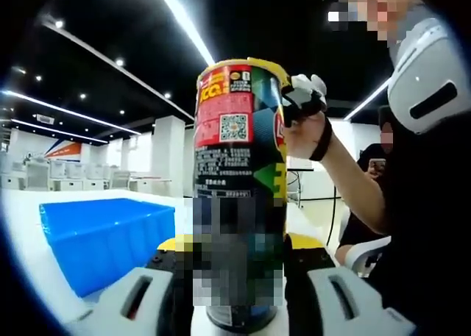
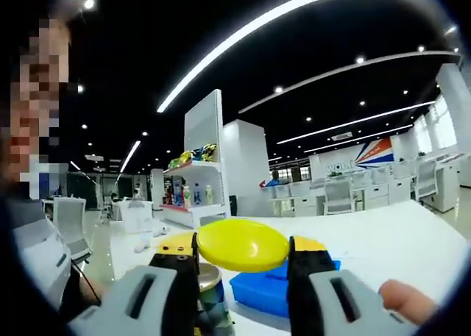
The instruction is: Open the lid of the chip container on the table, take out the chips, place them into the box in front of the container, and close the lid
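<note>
The chip can [image 1: 239, 174], red, black and green with a yellow top edge, stands upright, and my left gripper [image 1: 239, 271] is shut on its lower body. At the can's top right, my right gripper [image 1: 302, 97] comes in, held by a person's hand [image 1: 305, 134]. In the right gripper view, my right gripper [image 2: 243, 266] is shut on the round yellow lid [image 2: 241, 244], with the can's mouth [image 2: 208, 283] just below and left of it. I cannot tell whether the lid is free of the rim. The blue box [image 1: 103, 237] lies on the table left of the can, and the blue box [image 2: 268, 290] shows beyond the lid.
The white table [image 2: 383, 248] stretches away behind the box. The person's body [image 1: 419, 204] stands close on the right. A fingertip [image 2: 403, 303] shows at the lower right. Shelves [image 2: 193, 192], desks and chairs stand far off in the room.
</note>
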